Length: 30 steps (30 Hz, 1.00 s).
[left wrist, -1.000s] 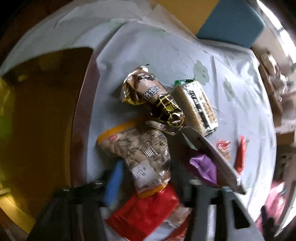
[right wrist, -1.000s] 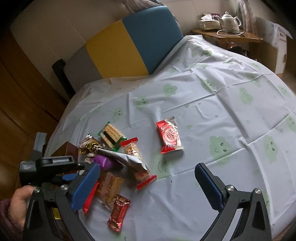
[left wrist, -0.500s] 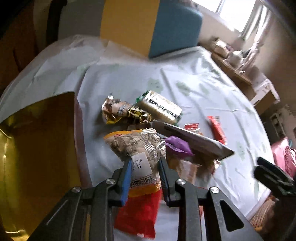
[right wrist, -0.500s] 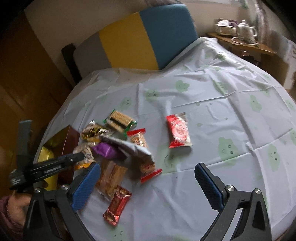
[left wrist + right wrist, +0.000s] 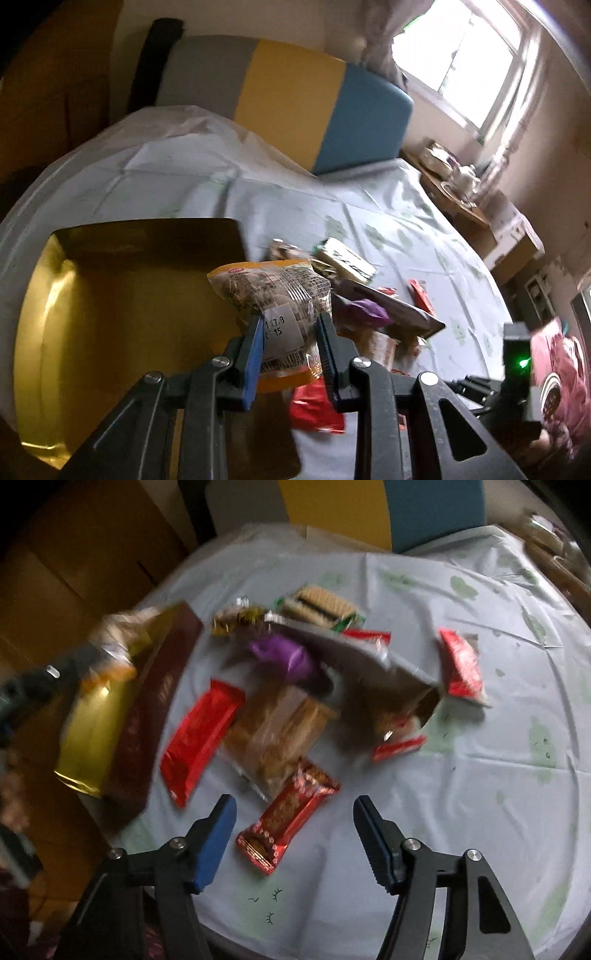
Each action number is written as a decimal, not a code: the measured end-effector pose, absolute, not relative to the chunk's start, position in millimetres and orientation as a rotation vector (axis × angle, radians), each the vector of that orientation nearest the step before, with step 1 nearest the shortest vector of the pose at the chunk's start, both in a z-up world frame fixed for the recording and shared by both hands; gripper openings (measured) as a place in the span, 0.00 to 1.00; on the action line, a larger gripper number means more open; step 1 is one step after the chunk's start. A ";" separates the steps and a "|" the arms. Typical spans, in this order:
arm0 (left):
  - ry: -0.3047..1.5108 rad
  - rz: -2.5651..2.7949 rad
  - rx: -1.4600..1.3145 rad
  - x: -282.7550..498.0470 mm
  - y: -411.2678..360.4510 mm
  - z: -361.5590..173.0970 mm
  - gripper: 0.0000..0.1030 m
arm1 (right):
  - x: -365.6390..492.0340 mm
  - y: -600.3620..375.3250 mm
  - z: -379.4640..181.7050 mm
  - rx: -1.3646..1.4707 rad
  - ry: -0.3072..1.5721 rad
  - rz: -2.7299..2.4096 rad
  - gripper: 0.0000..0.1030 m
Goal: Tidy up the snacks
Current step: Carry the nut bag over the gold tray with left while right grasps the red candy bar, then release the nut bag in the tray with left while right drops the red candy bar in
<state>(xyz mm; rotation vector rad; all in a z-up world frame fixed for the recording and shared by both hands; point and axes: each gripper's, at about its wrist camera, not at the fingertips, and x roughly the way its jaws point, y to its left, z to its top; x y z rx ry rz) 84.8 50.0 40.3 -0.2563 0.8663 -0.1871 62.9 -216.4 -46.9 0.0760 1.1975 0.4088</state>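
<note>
Snacks lie scattered on the tablecloth beside the gold-lined box. Left gripper clamps the seed packet, raised at the box's edge. Right gripper, jaws spread, hovers above a red patterned bar.

The left claw is gripping an orange-edged snack bag, holding it lifted beside the gold-lined box. More packets, including a purple one, are lying on the worktop behind.
</note>
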 end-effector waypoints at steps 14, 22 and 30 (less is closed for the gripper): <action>0.935 -0.037 -0.269 138.7 110.7 2.2 0.30 | 58.7 -198.1 -74.0 -0.009 1.214 0.345 0.29; 0.994 -0.022 -0.262 155.0 101.5 -17.8 0.35 | 56.5 -192.6 -76.1 -0.068 1.194 0.347 0.29; 0.959 -0.017 -0.192 99.9 93.2 -13.2 0.35 | 60.3 -202.0 -71.4 -0.037 1.201 0.347 0.21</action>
